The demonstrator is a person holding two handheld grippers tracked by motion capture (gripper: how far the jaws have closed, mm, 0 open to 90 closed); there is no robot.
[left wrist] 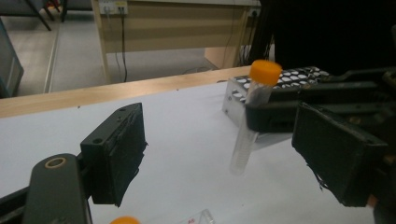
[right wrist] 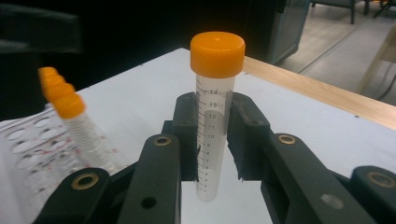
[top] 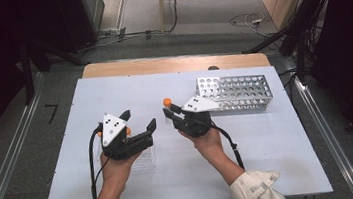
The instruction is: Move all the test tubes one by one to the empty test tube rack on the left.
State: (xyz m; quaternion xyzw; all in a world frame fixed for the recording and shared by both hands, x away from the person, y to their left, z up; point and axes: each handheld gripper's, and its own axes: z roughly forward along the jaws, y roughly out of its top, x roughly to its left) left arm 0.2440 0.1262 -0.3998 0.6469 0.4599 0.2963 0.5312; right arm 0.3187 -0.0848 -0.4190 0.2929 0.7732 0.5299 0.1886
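The right gripper [top: 168,111] is pinching a clear tube [right wrist: 214,116] with an orange cap, held upright between its pads and lifted clear of the counter [top: 269,139]. So the pick-up looks done. What seems left is the carry to the metal rack [top: 236,92], which stands just behind and to the right of that gripper, and lowering the tube into one of its holes. From the high view every hole in the rack appears empty, though I can't be sure of the far rows.

More orange-capped tubes [right wrist: 70,116] lean in a clear plastic holder [top: 143,159] that sits under the left hand, so the job as a whole looks to be near its start.

The left gripper [top: 139,120] has its jaws spread with nothing between them, hovering above that holder and pointing forward across the counter. The right hand comes in from the lower right, wrist fairly straight, its gripper pointing up and to the left, away from the rack. It will have to swing right to reach the holes.
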